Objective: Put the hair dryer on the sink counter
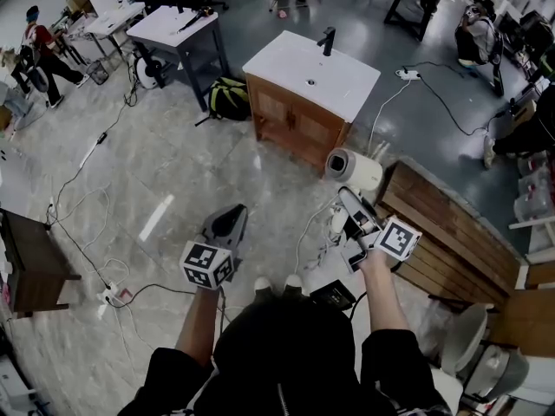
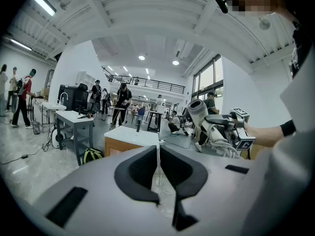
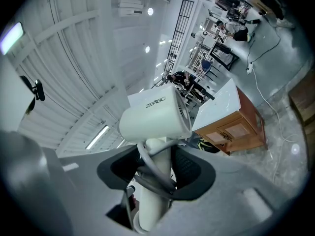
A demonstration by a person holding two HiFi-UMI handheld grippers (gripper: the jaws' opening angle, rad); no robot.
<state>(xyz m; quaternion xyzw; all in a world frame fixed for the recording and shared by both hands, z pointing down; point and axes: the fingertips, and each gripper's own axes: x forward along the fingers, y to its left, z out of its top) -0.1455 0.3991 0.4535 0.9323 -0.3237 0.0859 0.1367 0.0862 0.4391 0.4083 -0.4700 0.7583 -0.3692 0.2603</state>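
The right gripper (image 3: 157,173) is pinching the hair dryer (image 3: 152,117) by its handle (cord included) for transfer to the sink counter (image 1: 295,63); the left gripper (image 2: 158,171) is resting with jaws pressed together, empty.

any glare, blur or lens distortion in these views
Head view: dim but sharp, with a streak of glare on the floor. Left gripper view: strong fisheye bending of the ceiling beams, black corners, a bright strip light. Right gripper view: same fisheye and black corners; the hair dryer is crisp.
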